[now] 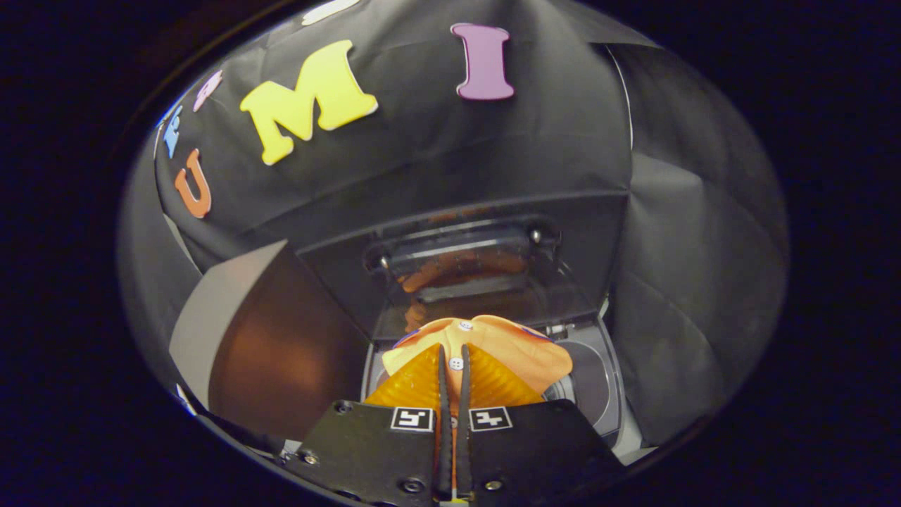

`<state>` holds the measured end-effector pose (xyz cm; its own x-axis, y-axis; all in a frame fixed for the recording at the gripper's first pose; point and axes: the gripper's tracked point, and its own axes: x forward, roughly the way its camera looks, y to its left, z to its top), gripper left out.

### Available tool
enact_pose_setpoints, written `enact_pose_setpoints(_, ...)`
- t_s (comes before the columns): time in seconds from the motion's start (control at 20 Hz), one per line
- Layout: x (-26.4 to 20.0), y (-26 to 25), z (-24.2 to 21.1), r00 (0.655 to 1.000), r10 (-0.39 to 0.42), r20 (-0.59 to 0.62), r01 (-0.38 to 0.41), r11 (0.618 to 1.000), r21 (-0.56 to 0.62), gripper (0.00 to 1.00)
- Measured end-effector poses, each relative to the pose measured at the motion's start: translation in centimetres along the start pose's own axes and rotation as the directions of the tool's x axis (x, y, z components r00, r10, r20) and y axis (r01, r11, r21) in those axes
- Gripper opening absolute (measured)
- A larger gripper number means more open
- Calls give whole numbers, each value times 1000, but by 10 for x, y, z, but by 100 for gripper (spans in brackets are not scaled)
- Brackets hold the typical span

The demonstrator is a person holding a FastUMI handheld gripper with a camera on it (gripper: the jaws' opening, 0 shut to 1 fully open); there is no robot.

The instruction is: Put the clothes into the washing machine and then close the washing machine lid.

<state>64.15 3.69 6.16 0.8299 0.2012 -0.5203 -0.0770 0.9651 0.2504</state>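
Note:
My gripper (454, 355) is shut on an orange garment (521, 352) with small white buttons; a thin fold of the cloth is pinched between both fingers. The garment hangs bunched just ahead of the fingers, above the open top of the grey washing machine (598, 384). Beyond it the machine's lid (464, 260) stands raised and tilted back, its dark glossy pane mirroring the orange cloth. The drum opening is mostly hidden under the garment.
A brown panel (281, 352) with a pale edge stands close on the left of the machine. Black cloth walls close in behind and on the right of the machine.

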Motion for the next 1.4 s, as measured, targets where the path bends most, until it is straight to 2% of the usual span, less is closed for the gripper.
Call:
enact_pose_setpoints(0.4,59,-25,-56,992,-69,-110,65,997,-37,6)
enact_pose_setpoints(0.7,94,-39,-112,971,-116,-211,110,993,-38,6)
enact_pose_setpoints(0.95,113,-54,-153,936,-163,-313,168,986,-10,6)
enact_pose_setpoints(1.4,112,-60,-180,870,-189,-455,223,975,21,8)
